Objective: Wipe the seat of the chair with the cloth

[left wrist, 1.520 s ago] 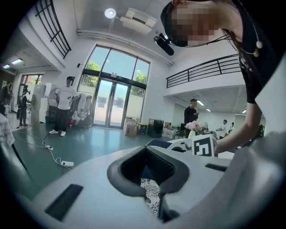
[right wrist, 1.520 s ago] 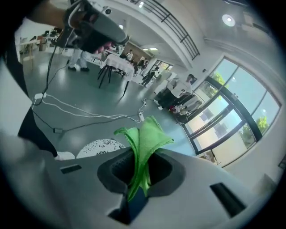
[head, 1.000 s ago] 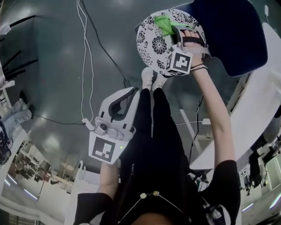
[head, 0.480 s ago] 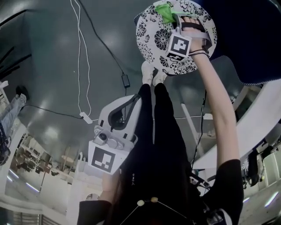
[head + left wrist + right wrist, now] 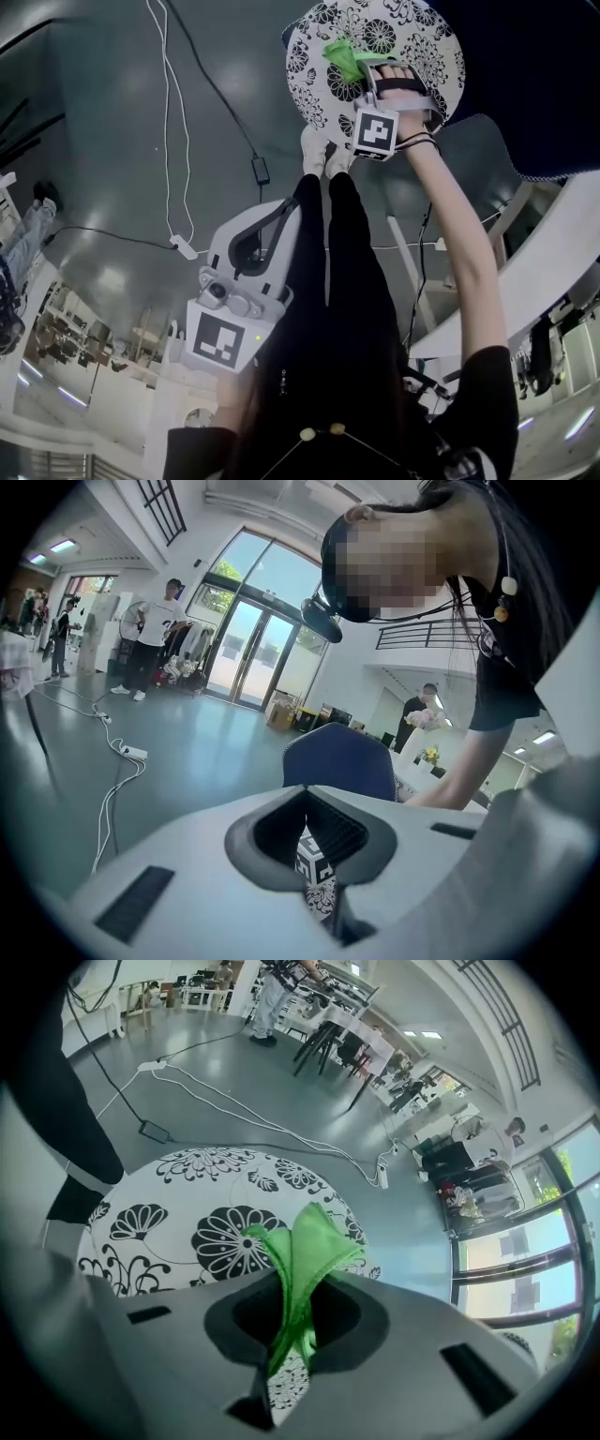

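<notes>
My right gripper [image 5: 289, 1340] is clamped on the bright green cloth [image 5: 305, 1246], and its own view shows the fold squeezed between the jaws over the round white seat with black flower print [image 5: 178, 1208]. From the head view, the cloth [image 5: 345, 56] lies on the seat [image 5: 403, 28]. My left gripper [image 5: 270, 217] hangs by my legs, well apart. Only its own view shows the jaws drawn together on nothing, with the dark blue chair back [image 5: 339, 759] beyond.
</notes>
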### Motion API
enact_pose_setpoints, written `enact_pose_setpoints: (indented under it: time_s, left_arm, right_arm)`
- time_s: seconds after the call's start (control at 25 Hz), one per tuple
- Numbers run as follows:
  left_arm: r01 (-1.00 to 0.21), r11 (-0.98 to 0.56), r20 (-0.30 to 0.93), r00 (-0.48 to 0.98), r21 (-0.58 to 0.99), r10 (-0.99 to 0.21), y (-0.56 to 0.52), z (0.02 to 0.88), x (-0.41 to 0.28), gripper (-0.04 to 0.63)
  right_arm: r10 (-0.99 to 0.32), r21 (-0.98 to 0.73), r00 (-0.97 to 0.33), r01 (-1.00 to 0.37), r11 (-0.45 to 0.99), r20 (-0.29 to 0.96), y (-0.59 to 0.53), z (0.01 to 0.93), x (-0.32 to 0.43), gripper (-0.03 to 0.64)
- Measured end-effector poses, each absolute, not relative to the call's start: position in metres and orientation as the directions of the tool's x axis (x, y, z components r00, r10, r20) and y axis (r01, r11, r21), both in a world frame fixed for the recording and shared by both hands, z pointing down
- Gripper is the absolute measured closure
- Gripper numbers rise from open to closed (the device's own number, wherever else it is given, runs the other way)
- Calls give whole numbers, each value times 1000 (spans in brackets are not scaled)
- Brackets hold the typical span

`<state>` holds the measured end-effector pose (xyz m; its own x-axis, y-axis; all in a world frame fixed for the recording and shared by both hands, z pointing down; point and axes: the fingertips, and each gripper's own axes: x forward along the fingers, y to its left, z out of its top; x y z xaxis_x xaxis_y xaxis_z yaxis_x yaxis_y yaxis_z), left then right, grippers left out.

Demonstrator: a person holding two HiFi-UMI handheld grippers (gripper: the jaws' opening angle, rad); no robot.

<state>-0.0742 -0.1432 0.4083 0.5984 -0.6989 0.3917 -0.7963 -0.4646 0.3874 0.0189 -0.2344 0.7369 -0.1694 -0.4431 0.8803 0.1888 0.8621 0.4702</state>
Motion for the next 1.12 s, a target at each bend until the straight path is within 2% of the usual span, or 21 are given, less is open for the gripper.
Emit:
enact_pose_setpoints:
  time_s: [0.36, 0.76, 0.96, 1.12]
  left_arm:
    - [-788, -471, 382, 608, 397, -696, -141, 407, -59, 589]
    - [-784, -472, 371, 612, 403, -699, -137, 402, -46, 589]
    - [-782, -475, 375, 615, 404, -694, -135, 403, -45, 589]
    - [-787, -470, 376, 608, 399, -699, -135, 401, -46, 589]
  right_arm:
    - [-325, 356, -177, 191, 915, 929, -141, 740, 22, 566]
    - [-184, 229, -179, 274, 934, 966, -37, 756, 30, 566]
    - [-250, 288, -192, 206, 935, 949, -66, 741, 36, 566]
    - [-363, 381, -136, 140, 914, 922, -139, 726, 66, 565]
